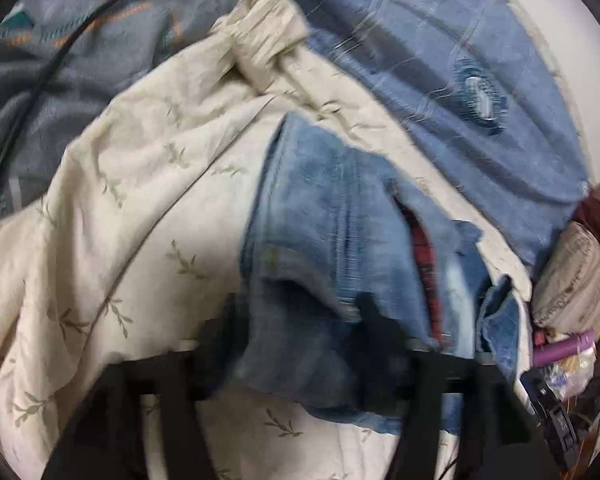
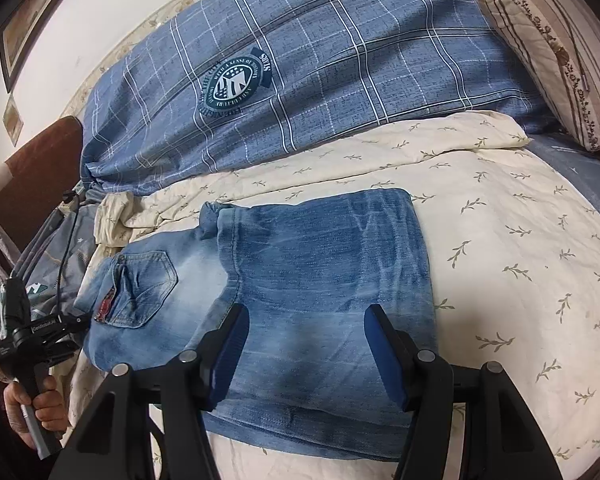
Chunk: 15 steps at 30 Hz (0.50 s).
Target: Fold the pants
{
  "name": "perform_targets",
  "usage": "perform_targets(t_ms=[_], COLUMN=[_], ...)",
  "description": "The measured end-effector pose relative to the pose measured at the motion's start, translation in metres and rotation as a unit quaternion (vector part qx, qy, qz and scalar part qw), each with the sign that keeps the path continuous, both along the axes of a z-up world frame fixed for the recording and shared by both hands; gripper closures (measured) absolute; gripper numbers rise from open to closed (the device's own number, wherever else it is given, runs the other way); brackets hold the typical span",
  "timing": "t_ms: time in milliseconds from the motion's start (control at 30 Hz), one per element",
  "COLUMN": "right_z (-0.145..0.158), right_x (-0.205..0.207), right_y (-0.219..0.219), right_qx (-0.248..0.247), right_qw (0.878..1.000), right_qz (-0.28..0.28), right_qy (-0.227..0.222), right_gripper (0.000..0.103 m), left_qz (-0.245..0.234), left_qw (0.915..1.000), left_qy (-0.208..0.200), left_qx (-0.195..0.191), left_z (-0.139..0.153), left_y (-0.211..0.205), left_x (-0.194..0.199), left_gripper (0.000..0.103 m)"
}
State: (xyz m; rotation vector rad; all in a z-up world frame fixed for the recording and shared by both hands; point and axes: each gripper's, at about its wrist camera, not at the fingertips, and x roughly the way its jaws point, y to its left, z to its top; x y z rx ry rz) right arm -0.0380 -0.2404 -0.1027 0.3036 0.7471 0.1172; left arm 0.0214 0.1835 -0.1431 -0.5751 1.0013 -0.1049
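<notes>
Light blue jeans (image 2: 320, 264) lie folded in a flat rectangle on a cream leaf-print quilt (image 2: 500, 240), with the back pocket (image 2: 144, 280) and waist to the left. My right gripper (image 2: 306, 344) hangs open over the near edge of the fold, its blue pads (image 2: 232, 352) wide apart and nothing pinched. The left wrist view is blurred. In it my left gripper (image 1: 300, 332) sits at the waist end of the jeans (image 1: 320, 220), open, with denim lying between its dark fingers (image 1: 376, 332). A hand (image 2: 40, 404) holds that tool at the far left.
A blue checked duvet (image 2: 300, 80) lies behind the jeans, and a quilted pillow (image 2: 548, 52) at the back right. Grey bedding (image 1: 100, 40) with a black cable (image 1: 40, 80) lies beyond the quilt. Clutter (image 1: 572, 360) sits at the bed's side.
</notes>
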Motion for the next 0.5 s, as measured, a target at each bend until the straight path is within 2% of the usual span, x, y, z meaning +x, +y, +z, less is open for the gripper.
perform_targets(t_ms=[67,100,133,167,233,400,500], right_z=[0.000,0.000,-0.001,-0.001,-0.001,-0.002,-0.002], right_x=[0.000,0.000,0.000,0.000,0.000,-0.002,-0.002], right_y=[0.000,0.001,0.001,0.001,0.001,-0.006,-0.011], right_qx=[0.000,0.000,-0.001,-0.003,-0.003,-0.001,0.002], right_qw=[1.000,1.000,1.000,1.000,1.000,1.000,1.000], right_qz=[0.000,0.001,0.001,0.002,0.001,-0.006,-0.009], right_qy=[0.001,0.001,0.001,0.002,0.002,0.003,0.003], right_gripper=[0.040,0.040,0.040,0.040,0.040,0.040,0.040], left_qz=[0.005,0.000,-0.005,-0.008,-0.008,-0.013,-0.038], left_qw=[1.0000,0.9999,0.9997,0.9996,0.9987,0.9953,0.9854], left_qy=[-0.005,-0.011,-0.018,-0.021,-0.033,-0.075,-0.129], left_qx=[0.000,0.009,0.015,0.019,0.037,0.060,0.104], left_z=[0.000,0.002,0.004,0.006,0.011,0.032,0.056], left_y=[-0.001,-0.003,-0.006,-0.008,-0.013,-0.022,-0.042], left_x=[-0.001,-0.003,-0.004,-0.004,-0.006,-0.013,-0.024], left_gripper=[0.037,0.041,0.054,0.058,0.072,0.079,0.080])
